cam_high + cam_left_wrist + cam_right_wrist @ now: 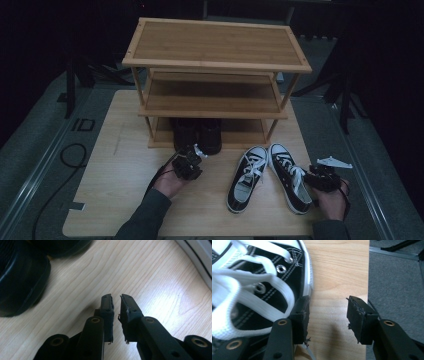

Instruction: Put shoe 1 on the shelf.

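A pair of black-and-white lace-up sneakers lies on the wooden table (125,165), the left one (246,179) and the right one (290,176) toes away from me. My right gripper (317,176) sits just right of the right sneaker (262,277); its jaws (328,307) are open over bare wood, the left pad beside the shoe's side. My left gripper (192,157) hovers in front of a pair of black shoes (197,134) on the rack's bottom shelf. In the left gripper view its jaws (116,298) stand a narrow gap apart with nothing between them, a black shoe (20,280) to their left.
A three-tier bamboo shoe rack (215,47) stands at the back of the table, its top and middle shelves bare. The table's right edge (368,277) is close to my right gripper, grey carpet (397,277) beyond. A black cable (70,155) loops on the floor at left.
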Motion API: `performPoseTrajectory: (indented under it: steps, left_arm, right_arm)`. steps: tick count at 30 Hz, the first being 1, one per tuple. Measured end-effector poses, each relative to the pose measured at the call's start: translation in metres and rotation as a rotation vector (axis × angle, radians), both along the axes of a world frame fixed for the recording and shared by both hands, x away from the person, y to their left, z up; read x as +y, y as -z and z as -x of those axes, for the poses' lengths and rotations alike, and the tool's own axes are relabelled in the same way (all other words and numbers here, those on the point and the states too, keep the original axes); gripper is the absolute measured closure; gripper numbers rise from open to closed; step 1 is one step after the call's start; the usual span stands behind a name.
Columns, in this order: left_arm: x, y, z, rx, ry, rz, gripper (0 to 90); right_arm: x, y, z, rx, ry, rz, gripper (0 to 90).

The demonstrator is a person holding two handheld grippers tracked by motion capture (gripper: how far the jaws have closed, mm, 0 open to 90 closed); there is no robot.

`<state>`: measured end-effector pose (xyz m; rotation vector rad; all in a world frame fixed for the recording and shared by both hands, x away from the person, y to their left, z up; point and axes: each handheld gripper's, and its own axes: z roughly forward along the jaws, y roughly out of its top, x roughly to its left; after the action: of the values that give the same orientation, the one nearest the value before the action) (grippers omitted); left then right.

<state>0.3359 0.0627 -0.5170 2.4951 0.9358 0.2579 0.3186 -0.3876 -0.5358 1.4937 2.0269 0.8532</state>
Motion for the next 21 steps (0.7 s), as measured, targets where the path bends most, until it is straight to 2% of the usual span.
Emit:
performPoseTrajectory:
  steps: [6, 14, 19, 21]
  left_arm:
    - [0.013, 0.001, 0.001, 0.003, -0.022, 0.012, 74.7]
    - [0.024, -0.001, 0.001, 0.004, -0.036, 0.045, 69.9]
    - [0.025, 0.001, 0.003, 0.003, -0.033, 0.048, 68.5]
    - [0.026, 0.001, 0.003, 0.004, -0.030, 0.035, 68.2]
  right_arm:
    - [0.006, -0.015, -0.007, 0.012, -0.064, 0.068, 52.4]
    - [0.011, -0.033, -0.012, 0.007, -0.113, 0.057, 52.0]
    - [0.015, -0.041, -0.011, 0.006, -0.132, 0.067, 51.7]
    - [0.017, -0.048, -0.008, -0.005, -0.132, 0.084, 51.3]
